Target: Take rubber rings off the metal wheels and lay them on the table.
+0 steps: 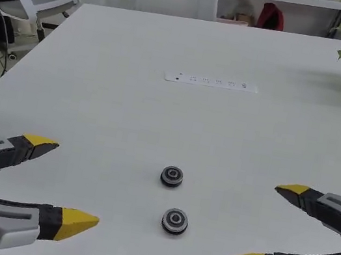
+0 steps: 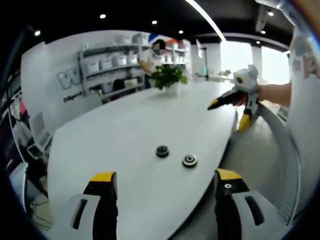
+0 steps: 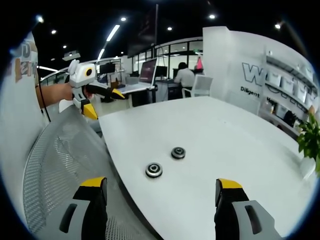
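Room: flat white desk (image 1: 127, 113) lies open around both wheels; its near edge runs under the tongs.
Far wheel: small round metal wheel (image 1: 172, 176), black rubber ring (image 1: 164, 175) on, near-centre.
Near wheel: matching ringed metal wheel (image 1: 174, 221), just beside.
Left tongs (image 1: 75, 183): wide open, empty.
Right tongs (image 1: 254, 224): wide open, empty.

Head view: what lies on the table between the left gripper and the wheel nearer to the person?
Nothing. In the head view, the table between the left gripper and the nearer wheel is bare white surface; the left gripper view agrees.
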The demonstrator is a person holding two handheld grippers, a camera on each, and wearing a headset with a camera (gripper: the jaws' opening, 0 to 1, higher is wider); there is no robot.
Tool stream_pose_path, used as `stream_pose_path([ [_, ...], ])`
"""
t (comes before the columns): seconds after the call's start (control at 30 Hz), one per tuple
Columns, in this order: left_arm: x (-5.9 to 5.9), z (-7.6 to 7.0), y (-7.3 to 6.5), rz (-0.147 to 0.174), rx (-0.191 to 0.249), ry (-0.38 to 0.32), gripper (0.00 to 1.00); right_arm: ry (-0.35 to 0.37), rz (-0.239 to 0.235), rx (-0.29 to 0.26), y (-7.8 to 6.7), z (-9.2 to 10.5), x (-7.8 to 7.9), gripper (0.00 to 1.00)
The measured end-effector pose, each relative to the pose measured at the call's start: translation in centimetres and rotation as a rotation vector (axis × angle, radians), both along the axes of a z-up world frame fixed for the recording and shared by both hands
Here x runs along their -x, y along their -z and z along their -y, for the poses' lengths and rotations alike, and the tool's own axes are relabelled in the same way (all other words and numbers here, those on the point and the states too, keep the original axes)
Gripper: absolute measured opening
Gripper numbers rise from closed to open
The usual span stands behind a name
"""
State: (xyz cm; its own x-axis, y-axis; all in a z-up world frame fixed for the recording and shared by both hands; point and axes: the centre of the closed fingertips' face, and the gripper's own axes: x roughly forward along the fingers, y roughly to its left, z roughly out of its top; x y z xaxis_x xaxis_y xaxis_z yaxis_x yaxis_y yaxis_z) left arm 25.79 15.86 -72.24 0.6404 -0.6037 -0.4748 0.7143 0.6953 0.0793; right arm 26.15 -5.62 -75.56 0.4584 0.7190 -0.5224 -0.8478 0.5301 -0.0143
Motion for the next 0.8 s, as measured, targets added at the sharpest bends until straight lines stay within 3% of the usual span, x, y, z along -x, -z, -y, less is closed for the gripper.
stream_pose_path([
  [0.33, -0.3, 0.1, 0.0, 0.005, -0.022, 0.008, 0.8, -0.015, 0.009, 0.007, -0.2, -0.2, -0.5, 0.87],
  [0.43, -0.4, 0.4, -0.3, 0.025, -0.023, 0.03, 0.77, -0.024, 0.013, 0.009, -0.3, -0.2, -0.8, 0.85],
  [0.8, -1.2, 1.0, -0.2, 0.012, -0.054, 0.057, 0.77, -0.054, 0.025, 0.017, -0.3, -1.2, -2.0, 0.84],
])
